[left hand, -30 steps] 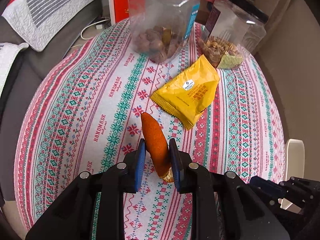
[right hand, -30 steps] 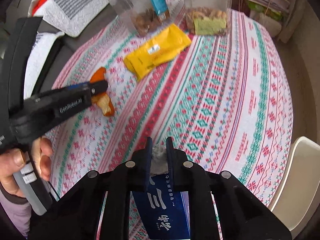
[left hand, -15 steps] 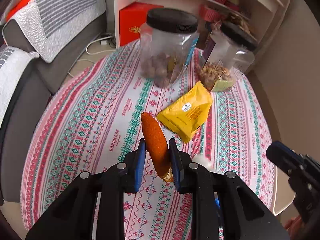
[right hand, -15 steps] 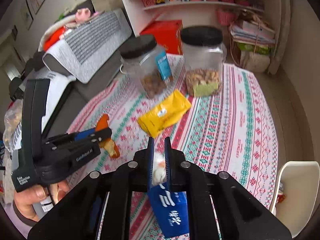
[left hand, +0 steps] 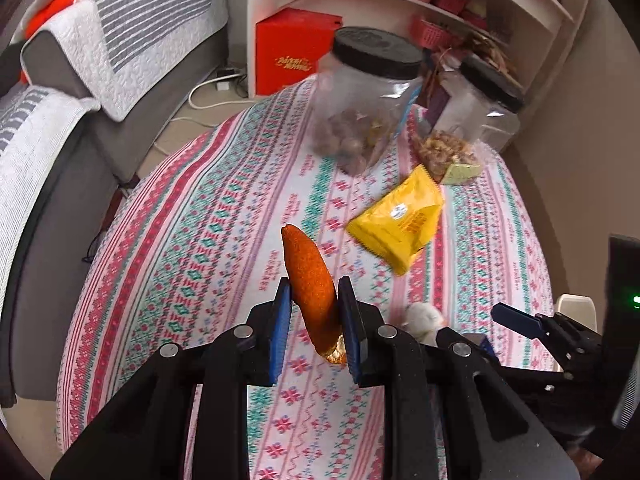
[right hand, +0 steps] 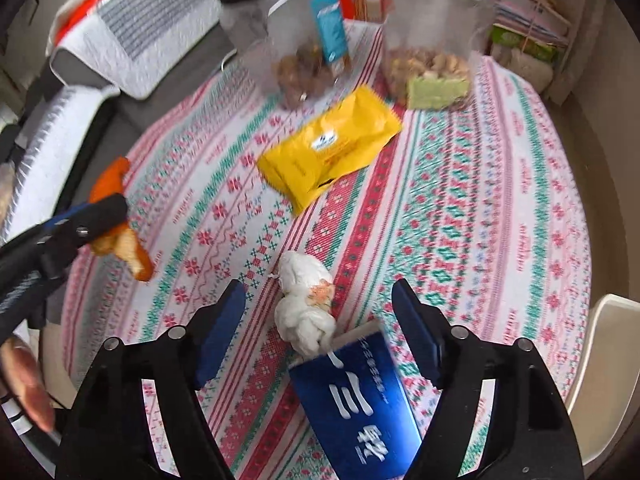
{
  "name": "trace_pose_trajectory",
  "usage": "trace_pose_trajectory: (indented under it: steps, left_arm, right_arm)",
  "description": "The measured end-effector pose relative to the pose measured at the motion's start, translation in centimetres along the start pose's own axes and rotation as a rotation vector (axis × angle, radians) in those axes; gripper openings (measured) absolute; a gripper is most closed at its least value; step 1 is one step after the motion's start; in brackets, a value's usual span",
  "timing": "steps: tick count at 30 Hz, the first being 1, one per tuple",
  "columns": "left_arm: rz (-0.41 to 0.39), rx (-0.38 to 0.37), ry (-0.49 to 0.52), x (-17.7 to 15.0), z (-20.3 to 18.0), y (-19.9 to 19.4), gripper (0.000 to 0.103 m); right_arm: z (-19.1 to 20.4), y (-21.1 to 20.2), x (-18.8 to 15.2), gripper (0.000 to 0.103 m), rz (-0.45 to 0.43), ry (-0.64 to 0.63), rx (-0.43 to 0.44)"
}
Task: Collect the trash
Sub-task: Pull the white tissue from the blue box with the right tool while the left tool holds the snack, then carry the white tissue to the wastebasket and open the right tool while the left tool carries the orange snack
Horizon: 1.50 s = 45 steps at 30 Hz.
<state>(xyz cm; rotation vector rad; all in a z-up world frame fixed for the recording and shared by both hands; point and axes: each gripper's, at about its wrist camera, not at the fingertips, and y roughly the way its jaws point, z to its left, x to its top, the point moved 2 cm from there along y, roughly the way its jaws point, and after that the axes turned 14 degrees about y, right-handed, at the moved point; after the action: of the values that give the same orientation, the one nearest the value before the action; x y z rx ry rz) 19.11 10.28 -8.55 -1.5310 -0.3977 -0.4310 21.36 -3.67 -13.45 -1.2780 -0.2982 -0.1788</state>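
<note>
At 12 o'clock off my left gripper [left hand: 313, 311]: orange peel [left hand: 310, 280] pinched tight; right gripper [right hand: 319, 312] wide open w/ nothing held, tissue wad [right hand: 306, 308] btwn its fingers.

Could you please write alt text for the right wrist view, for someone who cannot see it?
The right tongs stand open over a crumpled white tissue sticking out of a blue box on a patterned tablecloth. Beyond lie a yellow snack packet and two clear jars; at left, the left tongs grip an orange peel.
</note>
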Motion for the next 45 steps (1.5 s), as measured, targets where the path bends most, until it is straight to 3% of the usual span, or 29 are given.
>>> trace_pose_trajectory:
  steps: [6,9,19,29,45]
  left_arm:
    - [0.029,0.004,-0.005,-0.9,1.3,1.0,0.024]
    - [0.042,0.006,-0.017,-1.2,2.0,1.5,0.024]
    - [-0.010,0.002,-0.064,-0.4,2.9,-0.2,0.024]
    - [-0.086,-0.016,-0.058,1.0,1.0,-3.0,0.024]
    - [-0.154,-0.061,0.038,2.2,-6.0,-5.4,0.024]
  right_arm:
    - [1.0,3.8,0.0,0.070,0.081,-0.023,-0.046]
    - [1.3,5.1,-0.2,0.031,0.102,-0.047,-0.067]
    - [1.7,-1.8,1.4,0.030,-0.116,-0.007,0.053]
    - [-1.0,-8.2,1.4,0.030,-0.311,0.036,0.045]
    - [-6.7,-12.7,-0.4,0.030,-0.413,0.097,0.002]
